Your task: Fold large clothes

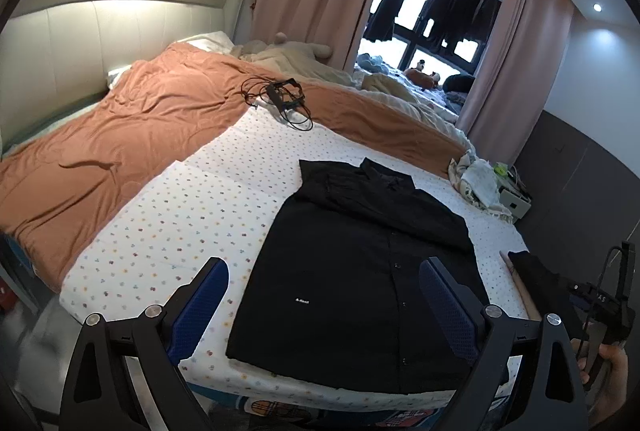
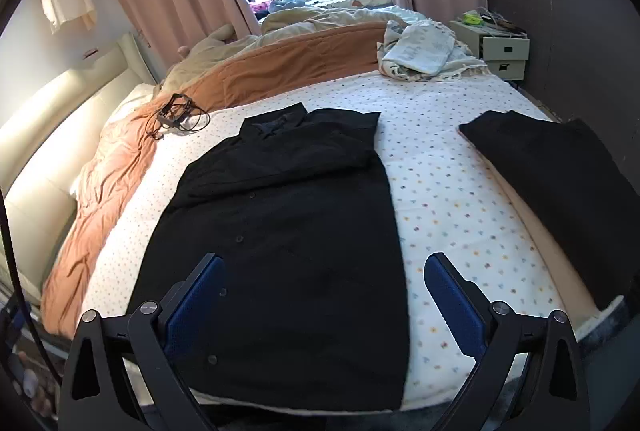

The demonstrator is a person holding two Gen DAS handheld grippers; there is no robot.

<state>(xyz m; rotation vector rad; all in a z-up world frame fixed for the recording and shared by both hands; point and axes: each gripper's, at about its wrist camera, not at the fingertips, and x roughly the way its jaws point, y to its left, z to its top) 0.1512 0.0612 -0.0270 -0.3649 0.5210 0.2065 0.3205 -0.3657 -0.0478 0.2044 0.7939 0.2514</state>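
Note:
A black button-up shirt (image 1: pixel 360 271) lies flat on the white dotted sheet (image 1: pixel 180 231), sides and sleeves folded in to a long rectangle, collar at the far end. It also shows in the right wrist view (image 2: pixel 288 231). My left gripper (image 1: pixel 324 295) is open and empty, above the shirt's near hem. My right gripper (image 2: pixel 324 295) is open and empty, above the shirt's near right part. A second black garment (image 2: pixel 560 187), folded, lies at the right side of the bed.
An orange blanket (image 1: pixel 120 143) covers the left and far side of the bed. A black cabled device (image 1: pixel 286 97) lies on it. A pale crumpled cloth (image 2: pixel 424 49) sits at the far right corner beside a bedside drawer unit (image 2: pixel 504 55).

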